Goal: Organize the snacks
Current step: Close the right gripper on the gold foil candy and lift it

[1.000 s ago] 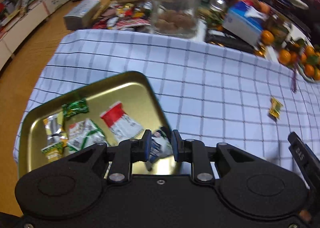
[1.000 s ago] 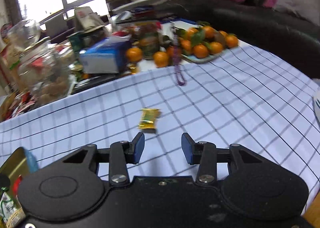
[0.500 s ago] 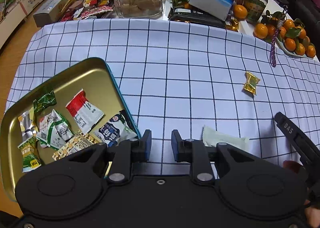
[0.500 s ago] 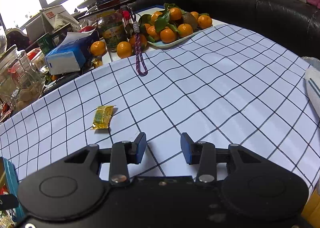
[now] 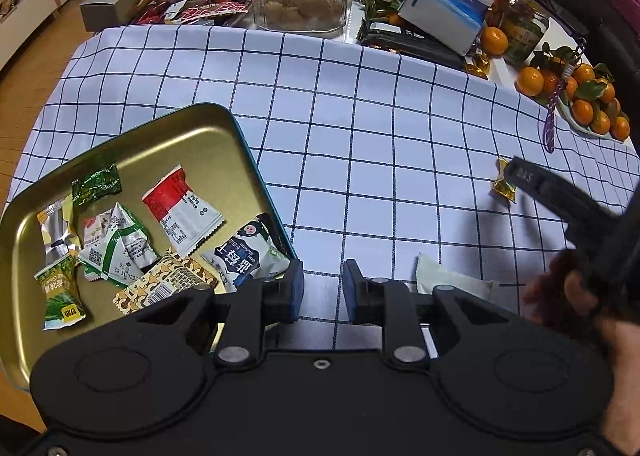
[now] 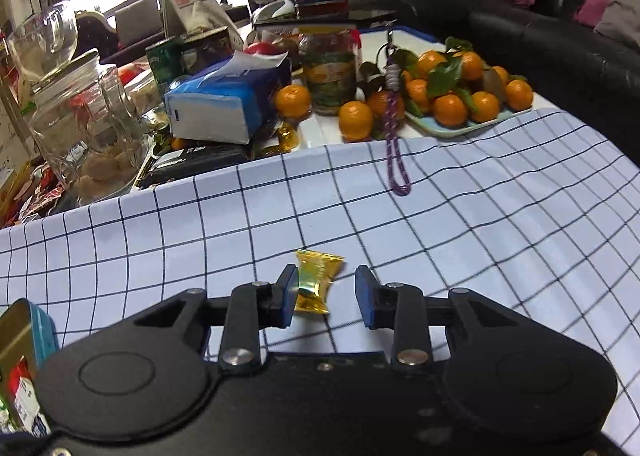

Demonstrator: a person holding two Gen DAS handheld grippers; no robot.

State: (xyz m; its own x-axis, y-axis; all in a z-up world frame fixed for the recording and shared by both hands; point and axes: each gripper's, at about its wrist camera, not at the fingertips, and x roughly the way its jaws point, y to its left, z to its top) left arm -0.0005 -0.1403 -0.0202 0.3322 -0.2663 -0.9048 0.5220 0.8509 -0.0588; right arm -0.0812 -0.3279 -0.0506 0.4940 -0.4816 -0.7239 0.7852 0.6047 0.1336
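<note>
Closing our right gripper (image 6: 326,294) around the gold candy (image 6: 316,282), we now have the wrapper between its jaws on the checked tablecloth (image 6: 480,224); one pad looks to touch it, the other stands clear, so no grip yet. A second ago that candy lay well ahead of wider jaws, so the reach is done and only the pinch remains. Our left gripper (image 5: 320,288) hangs partly parted and empty beside the gold tin (image 5: 132,136), where earlier it held the blue-and-white packet (image 5: 248,256) that now lies inside. A pale sachet (image 5: 452,284) sits just by its right finger, likely our next pick
</note>
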